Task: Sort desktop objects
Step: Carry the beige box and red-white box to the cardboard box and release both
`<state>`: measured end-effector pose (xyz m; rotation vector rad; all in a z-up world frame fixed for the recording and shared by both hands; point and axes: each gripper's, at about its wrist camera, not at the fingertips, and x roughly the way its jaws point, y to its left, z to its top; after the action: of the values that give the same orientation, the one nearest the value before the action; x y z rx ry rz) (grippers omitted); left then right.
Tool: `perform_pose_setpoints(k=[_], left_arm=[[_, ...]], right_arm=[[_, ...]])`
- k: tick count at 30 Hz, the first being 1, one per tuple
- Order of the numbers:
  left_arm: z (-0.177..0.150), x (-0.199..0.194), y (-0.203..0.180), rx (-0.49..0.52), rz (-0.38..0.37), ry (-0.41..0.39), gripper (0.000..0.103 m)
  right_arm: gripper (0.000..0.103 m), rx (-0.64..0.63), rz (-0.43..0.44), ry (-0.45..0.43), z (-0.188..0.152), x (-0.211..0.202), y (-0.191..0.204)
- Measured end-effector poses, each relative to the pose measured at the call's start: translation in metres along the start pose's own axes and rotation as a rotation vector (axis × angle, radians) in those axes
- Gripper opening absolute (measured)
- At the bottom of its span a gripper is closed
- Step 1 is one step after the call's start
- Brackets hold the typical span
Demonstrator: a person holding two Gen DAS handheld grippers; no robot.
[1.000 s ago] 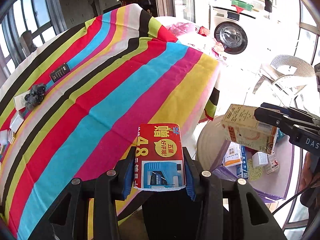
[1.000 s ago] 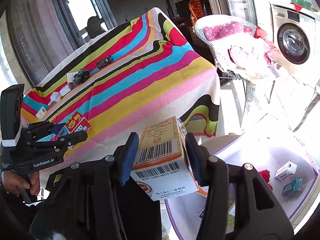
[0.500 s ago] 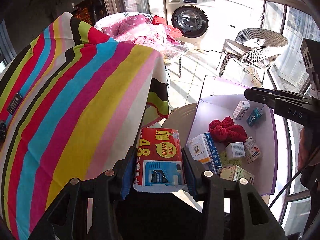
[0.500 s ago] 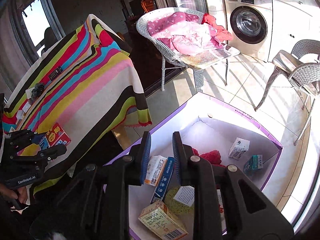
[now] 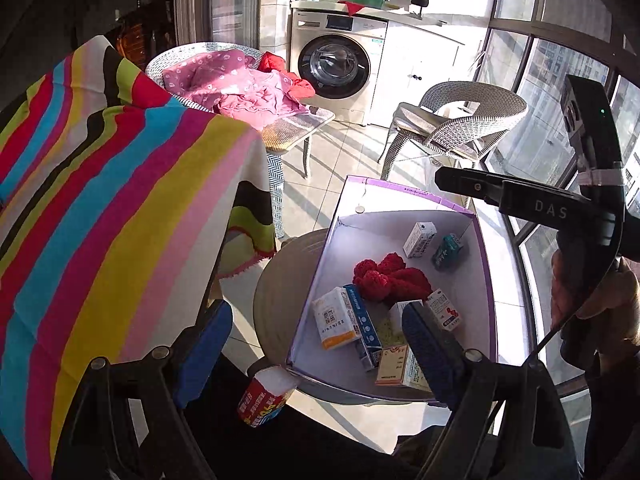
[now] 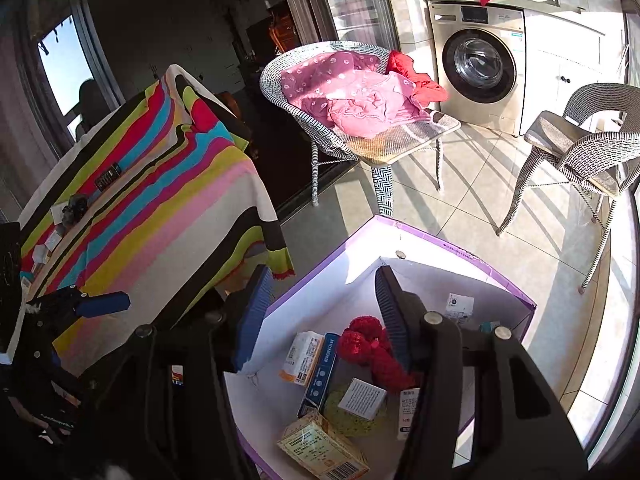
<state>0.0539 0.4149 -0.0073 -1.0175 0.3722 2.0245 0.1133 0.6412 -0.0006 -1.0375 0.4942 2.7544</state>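
Left gripper: fingers spread wide and opening, pads touching nothing. Red packet with large yellow digits, partly readable as "48", sits below the gap between them, at the near outer edge of the purple-rimmed cardboard box; cannot tell whether it is falling or resting on something.

Right gripper: fingers parted and opening, nothing between them. In the left wrist view it shows "DAS" in grey letters on its side, a hand behind it.

Box interior: tan carton with barcode and fine print lies at the near end, print too small to read. White-and-orange carton carries a QR-style square; a blue-sided carton touches it. Red knitted thing in the middle. White carton and teal carton near the far wall, just beside each other.

Striped tablecloth covers the tabletop to the left; dark flat item and small cartons remain on it.
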Motion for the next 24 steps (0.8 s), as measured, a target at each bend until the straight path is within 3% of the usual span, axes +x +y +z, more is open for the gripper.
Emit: perform_pose_setpoints(k=[4, 6, 10, 12, 15, 19, 24], left_arm=[[-0.014, -0.039, 0.052, -0.074, 0.137, -0.06, 0.087], [-0.018, -0.05, 0.07, -0.1, 0.164, -0.075, 0.087], [-0.022, -0.044, 0.08, -0.166, 0.101, -0.077, 0.088], [-0.025, -0.023, 0.069, -0.156, 0.039, -0.034, 0.088], [-0.035, 0.019, 0.04, -0.034, -0.012, 0.09, 0.088], [-0.055, 0.051, 0.011, 0.151, 0.074, 0.176, 0.088], [-0.067, 0.095, 0.006, 0.26, 0.074, 0.301, 0.088]], right_arm=[[0.064, -0.031, 0.049, 0.013, 0.001, 0.012, 0.024], [0.064, -0.05, 0.07, 0.039, 0.002, 0.024, 0.038], [0.064, -0.102, 0.102, 0.084, 0.002, 0.043, 0.065], [0.064, -0.109, 0.111, 0.089, 0.001, 0.045, 0.074], [0.064, -0.118, 0.113, 0.113, -0.005, 0.047, 0.081], [0.064, -0.122, 0.108, 0.143, -0.019, 0.045, 0.075], [0.064, -0.068, 0.08, 0.172, -0.029, 0.05, 0.061]])
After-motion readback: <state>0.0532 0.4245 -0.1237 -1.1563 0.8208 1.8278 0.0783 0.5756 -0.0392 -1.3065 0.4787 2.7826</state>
